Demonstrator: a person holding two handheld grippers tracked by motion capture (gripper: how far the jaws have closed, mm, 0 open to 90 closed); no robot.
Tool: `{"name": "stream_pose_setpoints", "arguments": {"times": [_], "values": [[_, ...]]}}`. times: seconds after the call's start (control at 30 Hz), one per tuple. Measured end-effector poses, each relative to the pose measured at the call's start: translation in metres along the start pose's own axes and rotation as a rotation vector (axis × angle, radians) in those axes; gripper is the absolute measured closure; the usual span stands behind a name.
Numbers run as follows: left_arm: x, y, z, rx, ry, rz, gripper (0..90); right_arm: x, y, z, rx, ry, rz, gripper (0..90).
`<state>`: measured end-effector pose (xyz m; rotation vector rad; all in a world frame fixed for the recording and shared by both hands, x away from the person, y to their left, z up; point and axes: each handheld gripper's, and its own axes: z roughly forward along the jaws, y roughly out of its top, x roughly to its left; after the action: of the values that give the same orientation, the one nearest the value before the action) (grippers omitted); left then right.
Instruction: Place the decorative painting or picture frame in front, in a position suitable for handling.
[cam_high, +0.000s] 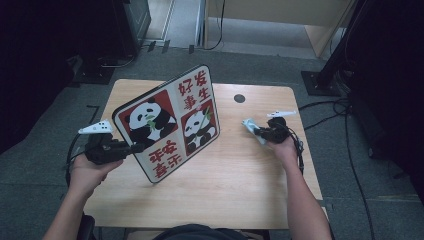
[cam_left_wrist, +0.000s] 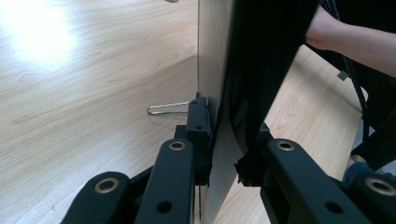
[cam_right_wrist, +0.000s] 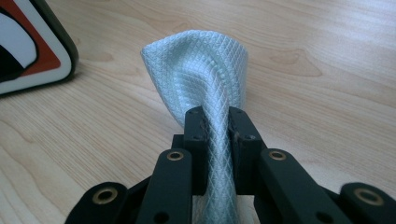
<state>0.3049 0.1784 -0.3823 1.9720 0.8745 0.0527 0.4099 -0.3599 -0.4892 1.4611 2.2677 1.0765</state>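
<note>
Two pandas and "好发事生" on the clamped board (cam_high: 168, 122).

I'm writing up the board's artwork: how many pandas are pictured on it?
2, both on the panda board: one in its upper-left red panel, one in its lower-right red panel. Its back face isn't visible.

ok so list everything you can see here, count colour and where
panda board: 1, red, white and black with red characters, held tilted over the table's left half, clamped at its edge
wire stand: 1, silver, behind the board, resting on the table
cloth: 1, pale blue, waffle-textured, pinched over the table's right side
table: 1, light wood, centre
round hole cap: 1, dark, far right of the tabletop
left gripper: 1, black, shut on the board
right gripper: 1, black, shut on the cloth
hands: 2, at the bottom edge
</note>
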Motion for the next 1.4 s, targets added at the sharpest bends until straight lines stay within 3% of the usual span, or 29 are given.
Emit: {"name": "stream_pose_setpoints", "arguments": {"times": [0.13,0.3,0.5,0.9,1.2,1.4], "values": [[0.000,0.001,0.001,0.002,-0.002,-0.002,78.4,0.005,0.006,-0.004,0.004,0.014,0.011,80.2],[0.001,0.002,0.005,0.007,0.008,0.002,73.1,0.014,0.013,-0.006,0.006,0.037,-0.015,80.2],[0.002,0.005,0.007,0.002,0.005,0.001,80.5,0.025,0.022,-0.013,-0.031,0.068,-0.039,80.2],[-0.001,0.004,0.007,0.007,-0.004,0.008,80.5,0.042,0.035,-0.025,-0.052,0.115,-0.063,80.2],[-0.005,0.002,0.005,0.013,-0.021,0.019,80.5,0.054,0.045,-0.032,-0.058,0.131,-0.075,80.2],[-0.006,0.001,0.005,0.014,-0.026,0.021,80.3,0.063,0.053,-0.038,-0.061,0.131,-0.109,80.2]]}}
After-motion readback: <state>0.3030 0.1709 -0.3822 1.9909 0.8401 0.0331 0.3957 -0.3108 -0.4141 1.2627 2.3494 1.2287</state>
